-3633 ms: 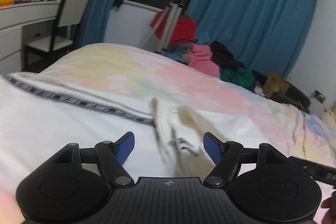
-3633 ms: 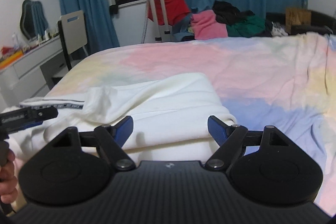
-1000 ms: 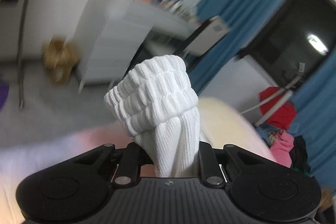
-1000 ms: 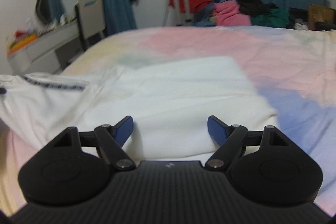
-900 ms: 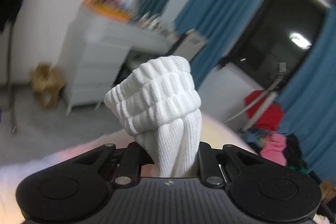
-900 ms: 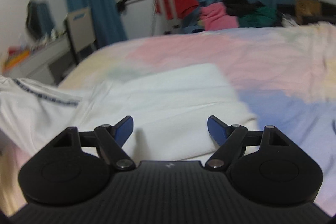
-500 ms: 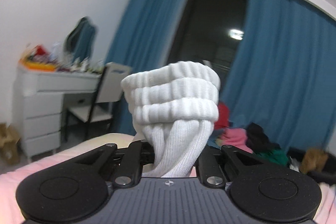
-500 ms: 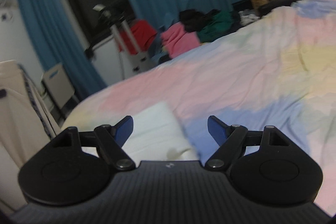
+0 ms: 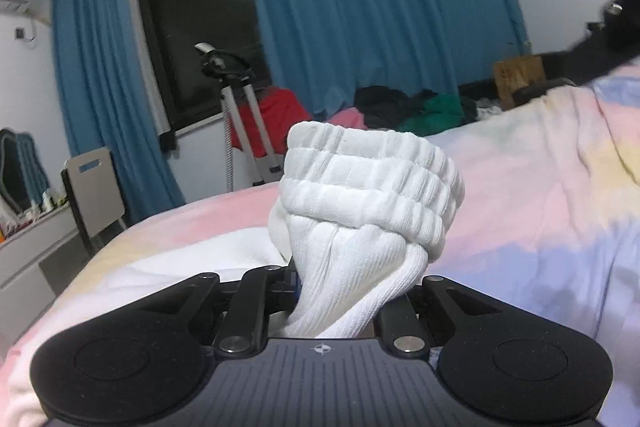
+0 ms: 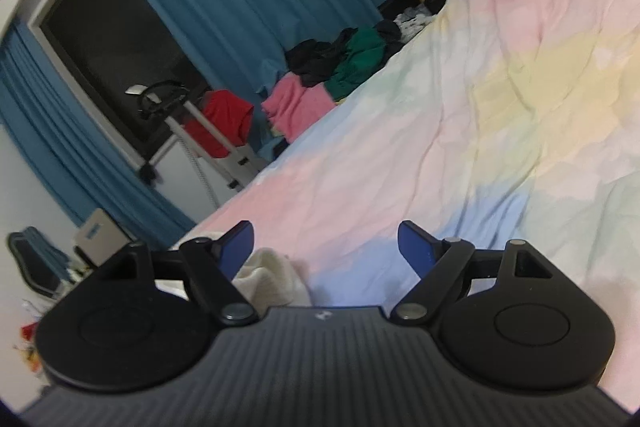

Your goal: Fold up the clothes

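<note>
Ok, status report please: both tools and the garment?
Left tool shut on white ribbed cuff. Right tool open, empty, above bedspread. Nothing in the way.

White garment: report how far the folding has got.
Done: nothing looks folded. A loose part of the white garment lies rumpled on the pastel bedspread.

In hand: the left gripper is shut on its ribbed cuff, holding it up off the bed. The right gripper is open and empty above the bed.

Left: spreading it flat and making every fold.
</note>
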Motion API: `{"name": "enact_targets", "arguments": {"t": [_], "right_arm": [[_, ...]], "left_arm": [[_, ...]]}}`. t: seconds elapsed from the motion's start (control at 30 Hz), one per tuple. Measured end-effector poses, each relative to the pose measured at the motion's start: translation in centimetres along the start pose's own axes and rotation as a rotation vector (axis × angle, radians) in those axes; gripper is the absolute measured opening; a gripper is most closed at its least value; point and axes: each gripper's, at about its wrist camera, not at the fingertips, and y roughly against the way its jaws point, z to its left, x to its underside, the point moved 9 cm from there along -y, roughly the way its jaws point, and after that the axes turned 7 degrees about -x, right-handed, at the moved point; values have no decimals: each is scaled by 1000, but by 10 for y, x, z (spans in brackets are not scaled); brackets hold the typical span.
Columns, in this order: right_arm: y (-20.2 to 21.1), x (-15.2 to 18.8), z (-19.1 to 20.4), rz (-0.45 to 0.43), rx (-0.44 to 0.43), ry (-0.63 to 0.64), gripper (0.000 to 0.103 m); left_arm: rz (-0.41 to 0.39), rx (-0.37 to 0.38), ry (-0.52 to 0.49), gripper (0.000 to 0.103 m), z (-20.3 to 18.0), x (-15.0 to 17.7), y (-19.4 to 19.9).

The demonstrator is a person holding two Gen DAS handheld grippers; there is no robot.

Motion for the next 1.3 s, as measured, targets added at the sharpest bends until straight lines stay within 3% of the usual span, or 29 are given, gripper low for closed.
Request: {"name": "enact_targets", "arguments": {"t": [0.07, 0.1, 0.13, 0.2, 0.33, 0.43, 0.57, 0.67, 0.77, 0.9, 0.97, 1.1, 1.2, 1.3], "right_arm": [[-5, 3, 3, 24, -41, -9, 82], [-7, 5, 5, 35, -61, -13, 82], [-9, 7, 8, 46, -80, -17, 82], [-14, 13, 14, 76, -124, -26, 82], [-24, 35, 26, 192, -256, -130, 82], [-29, 54, 30, 267, -291, -204, 82], [-27, 64, 38, 284, -228, -120, 82], [-31, 72, 33, 308, -157, -109, 82], [-34, 84, 18, 336, -118, -202, 83], [-41, 91, 32, 369, -259, -268, 83], [-44, 89, 44, 347, -265, -202, 83], [-65, 90, 51, 305, -153, -35, 82], [-83, 94, 50, 279, -94, 36, 74], [-81, 79, 61, 226, -122, 71, 54]], "left_arm": [[20, 53, -55, 40, 0, 4, 2], [30, 67, -84, 65, 2, 7, 4], [38, 82, -113, 76, 4, 10, 6], [31, 115, -162, 78, 10, 15, 14], [23, 194, -232, 97, 43, 38, 36], [36, 180, -259, 98, 82, 55, 50], [60, 130, -219, 98, 136, 66, 63], [105, 36, -117, 98, 178, 71, 61], [165, 25, 6, 98, 201, 80, 56], [219, 35, 107, 99, 219, 91, 41], [227, 38, 137, 99, 226, 94, 31], [243, 40, 154, 99, 234, 102, 20], [268, 38, 190, 98, 235, 113, 29], [262, 30, 238, 98, 235, 112, 30]]}}
